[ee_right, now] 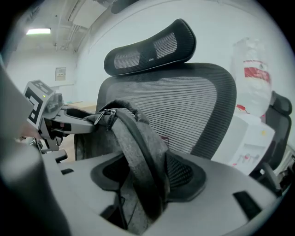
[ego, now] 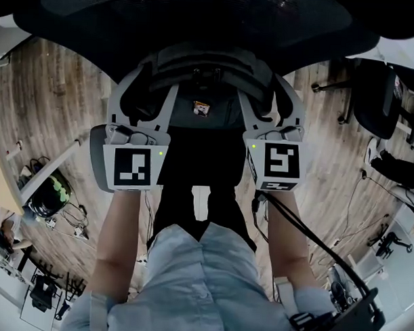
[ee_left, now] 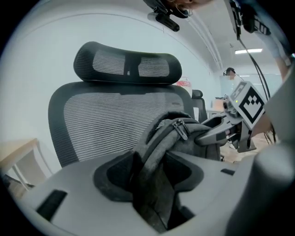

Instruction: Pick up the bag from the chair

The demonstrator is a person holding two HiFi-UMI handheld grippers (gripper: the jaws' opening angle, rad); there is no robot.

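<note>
Writing: none legible. The bag (ee_left: 159,152) carries a small orange-and-white tag (ego: 201,108), too small to read. A red label on the water bottle (ee_right: 251,69) is too blurred to read. Each gripper's cube shows black-and-white square markers only.

Bag: one, grey fabric with a dark strap and a metal zipper pull (ee_left: 180,129). It stands on the mesh office chair (ee_right: 184,106), against the backrest and below the headrest (ee_left: 126,64).

Left gripper (ego: 147,85): jaws partly closed, dark pads pressed on a fold of the bag's grey fabric, which fills the gap between them.

Right gripper (ego: 267,89): jaws partly closed, pads clamped on the bag's strap and the fabric under it. The two grippers hold the bag from opposite sides near its top, and each one's view shows the other's jaw tip at the bag.

Surroundings: wood-pattern floor (ego: 53,102). The water bottle sits on a white dispenser (ee_right: 249,138) just right of the chair. A second black chair (ego: 375,99) stands well apart on the right. Loose cables (ego: 347,220) lie on the floor. A person (ee_left: 229,71) is far in the background.

Count: two grippers, one bag, two chairs, one bottle. The bag itself hides the chair seat.
</note>
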